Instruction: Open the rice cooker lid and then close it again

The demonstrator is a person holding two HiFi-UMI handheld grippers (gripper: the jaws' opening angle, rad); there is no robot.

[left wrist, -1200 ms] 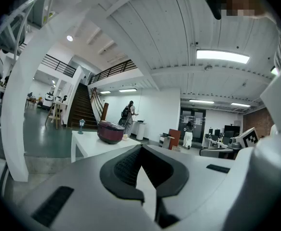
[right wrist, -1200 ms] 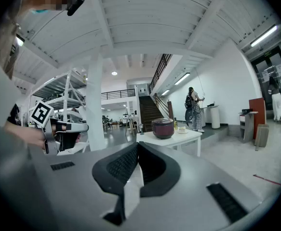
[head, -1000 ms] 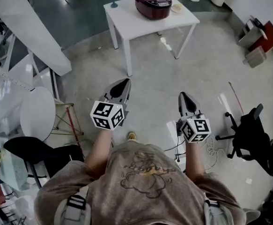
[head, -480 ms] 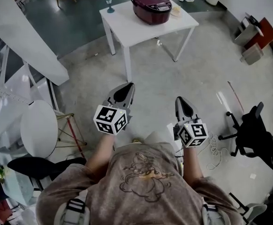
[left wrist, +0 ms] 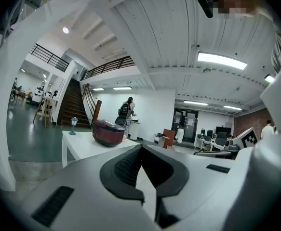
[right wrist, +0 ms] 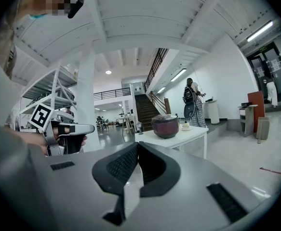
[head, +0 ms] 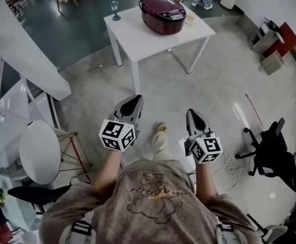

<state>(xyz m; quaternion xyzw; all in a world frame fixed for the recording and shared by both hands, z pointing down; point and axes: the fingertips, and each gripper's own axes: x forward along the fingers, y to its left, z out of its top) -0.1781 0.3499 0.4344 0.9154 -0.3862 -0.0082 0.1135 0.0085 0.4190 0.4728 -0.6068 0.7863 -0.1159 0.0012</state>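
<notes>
White table (head: 137, 37) ahead. Near its far edge, toward the right corner: maroon rice cooker (head: 163, 14), lid down, long axis slanting across the top, panel end toward that corner. Well short of the table: left gripper (head: 134, 100) and right gripper (head: 191, 113), jaws pressed together, empty. At the left corner: small stemmed glass (head: 115, 10).
</notes>
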